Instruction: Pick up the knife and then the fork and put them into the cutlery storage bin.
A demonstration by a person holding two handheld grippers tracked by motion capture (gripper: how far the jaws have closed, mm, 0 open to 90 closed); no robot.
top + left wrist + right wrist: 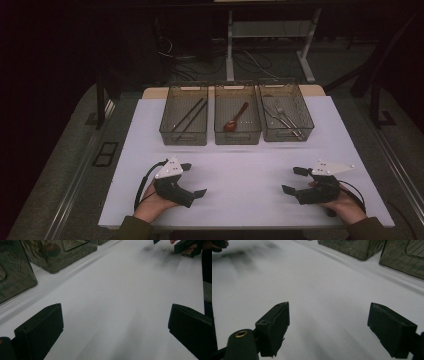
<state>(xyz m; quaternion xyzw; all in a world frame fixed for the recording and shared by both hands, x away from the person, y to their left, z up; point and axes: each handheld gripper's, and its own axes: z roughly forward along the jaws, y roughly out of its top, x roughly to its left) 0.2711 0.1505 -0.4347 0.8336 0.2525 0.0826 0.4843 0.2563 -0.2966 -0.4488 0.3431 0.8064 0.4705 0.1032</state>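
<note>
On the white table (240, 165), the left gripper (194, 179) rests with jaws wide and empty. Behind stand three bins with chopsticks (189, 115), a spoon (235, 119) and forks (283, 118). The right gripper (295, 180) is also wide, empty.

Left gripper (192, 179) and right gripper (295, 180) rested low, well apart, jaws wide, facing each other across the white table (240, 165).

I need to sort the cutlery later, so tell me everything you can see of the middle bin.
The middle bin is a smoky, see-through plastic box, rectangular and open-topped, with a cut-out handle in its near wall. It stands upright on the white table, between two like bins, with narrow gaps to each. Inside lies one red-brown spoon, bowl toward the person, handle slanting away to the right. No gripper touches it.
</note>
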